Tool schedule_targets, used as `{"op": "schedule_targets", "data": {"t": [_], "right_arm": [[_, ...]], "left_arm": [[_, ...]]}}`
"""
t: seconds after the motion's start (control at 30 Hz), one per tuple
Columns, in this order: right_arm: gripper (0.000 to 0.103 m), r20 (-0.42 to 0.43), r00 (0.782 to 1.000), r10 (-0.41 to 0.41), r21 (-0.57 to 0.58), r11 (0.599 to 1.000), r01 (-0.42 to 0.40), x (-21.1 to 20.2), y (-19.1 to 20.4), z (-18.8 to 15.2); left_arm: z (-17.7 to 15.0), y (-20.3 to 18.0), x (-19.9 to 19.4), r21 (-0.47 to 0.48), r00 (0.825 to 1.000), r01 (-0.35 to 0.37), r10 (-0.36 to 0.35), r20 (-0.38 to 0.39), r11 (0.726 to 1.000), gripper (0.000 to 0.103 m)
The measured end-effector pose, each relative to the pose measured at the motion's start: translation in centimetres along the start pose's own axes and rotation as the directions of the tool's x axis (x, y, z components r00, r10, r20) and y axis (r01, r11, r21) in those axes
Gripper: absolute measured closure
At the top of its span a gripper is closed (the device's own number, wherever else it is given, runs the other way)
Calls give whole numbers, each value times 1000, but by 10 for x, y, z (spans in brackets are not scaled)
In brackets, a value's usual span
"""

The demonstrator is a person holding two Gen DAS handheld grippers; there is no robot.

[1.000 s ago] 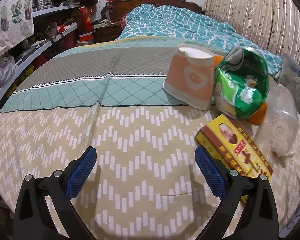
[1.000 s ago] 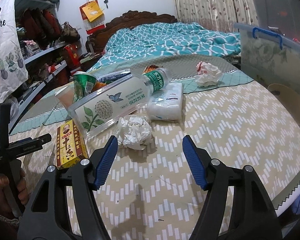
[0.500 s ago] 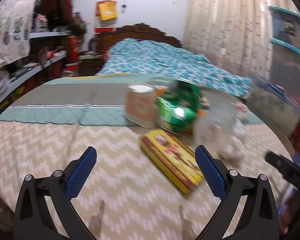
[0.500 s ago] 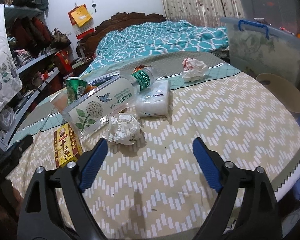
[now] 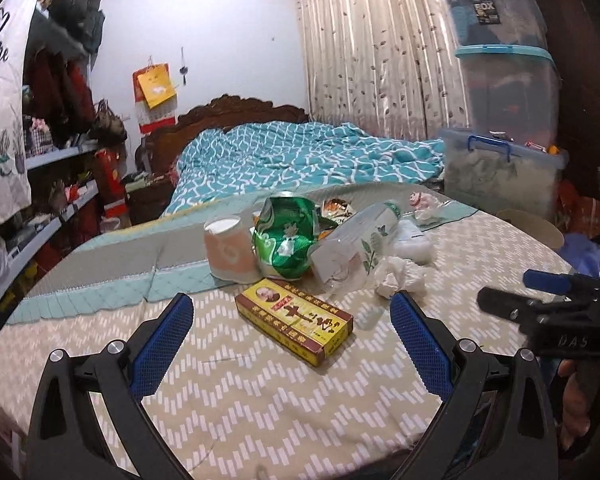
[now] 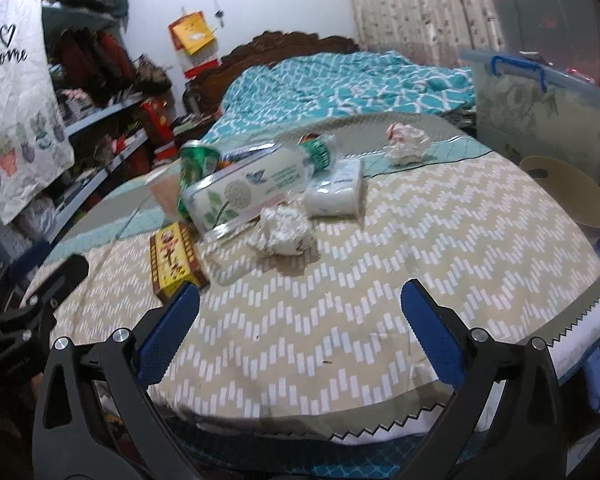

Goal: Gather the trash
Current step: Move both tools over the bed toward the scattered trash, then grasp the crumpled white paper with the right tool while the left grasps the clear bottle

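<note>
The right tool (image 6: 300,320) is empty; its jaws are opening wide above the bench (image 6: 420,240). Directly ahead of it lies the crumpled paper ball (image 6: 284,230), with the clear plastic bottle (image 6: 256,184) on its side just beyond. The paper is probably light and soft: close across its widest part. The bottle looks light, slick and easily dented. The left tool (image 5: 292,344) stands apart, empty; the yellow carton (image 5: 296,322), likely stiff, lies just ahead between its fingers.

Dim indoor light, fisheye-bent edges, slight blur
</note>
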State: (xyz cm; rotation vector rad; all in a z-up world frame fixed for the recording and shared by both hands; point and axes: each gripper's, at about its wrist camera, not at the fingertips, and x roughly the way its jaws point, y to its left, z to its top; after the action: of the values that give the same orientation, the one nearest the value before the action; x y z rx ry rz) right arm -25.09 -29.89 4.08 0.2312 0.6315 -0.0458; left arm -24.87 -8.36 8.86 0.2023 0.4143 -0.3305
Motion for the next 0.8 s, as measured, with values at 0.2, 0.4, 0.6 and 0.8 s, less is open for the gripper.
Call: {"op": "schedule_targets", "data": {"t": [0.2, 0.4, 0.6, 0.8], "right_arm": [[4, -7, 1000, 11, -27, 1000, -12, 9, 4, 2], [5, -53, 999, -10, -61, 998, 6, 41, -9, 16], [10, -241, 969, 60, -73, 994, -80, 102, -34, 42], [24, -325, 935, 143, -154, 967, -202, 144, -11, 60]], "left_arm": [[10, -2, 21, 50, 999, 35, -35, -8, 998, 9], [37, -10, 74, 48, 984, 155, -150, -94, 987, 9], [63, -15, 131, 6, 954, 229, -224, -199, 973, 9], [93, -29, 152, 52, 926, 310, -289, -242, 949, 9]]}}
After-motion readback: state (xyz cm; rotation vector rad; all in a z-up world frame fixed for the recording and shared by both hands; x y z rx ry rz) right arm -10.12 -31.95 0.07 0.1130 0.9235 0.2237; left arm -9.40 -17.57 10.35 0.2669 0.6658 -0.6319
